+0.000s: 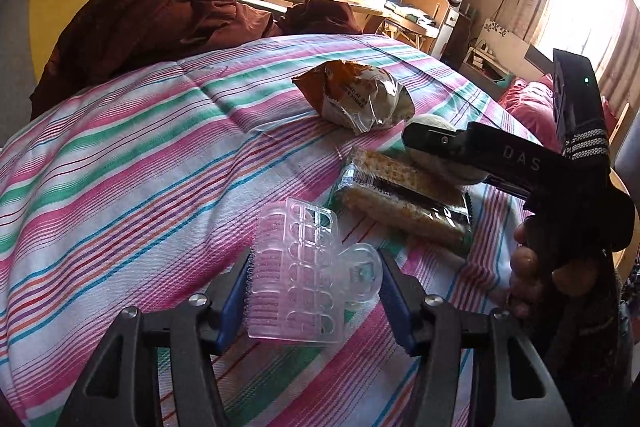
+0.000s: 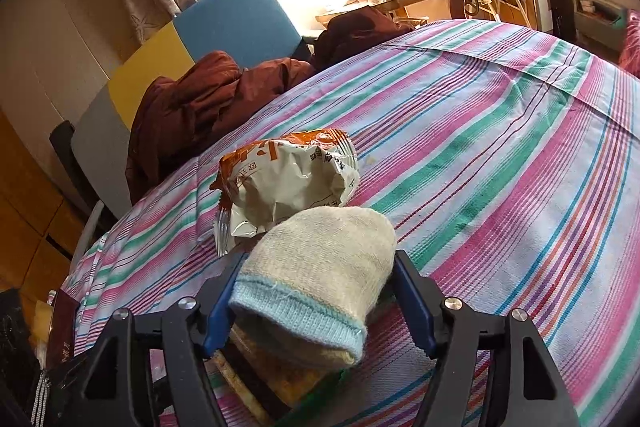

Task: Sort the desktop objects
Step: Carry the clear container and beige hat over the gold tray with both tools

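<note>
The left hand-held gripper (image 1: pixel 314 291) clamps a clear clip (image 1: pixel 304 275); the right hand-held gripper (image 2: pixel 318 291) clamps a sock (image 2: pixel 320 275). The smooth clip could slip out.

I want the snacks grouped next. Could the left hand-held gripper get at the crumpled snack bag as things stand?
Probably not yet. The left hand-held gripper has the clear hair clip between its fingers. The snack bag lies uncovered on the striped cloth beyond it, so the path looks free once the clip is put down.
</note>
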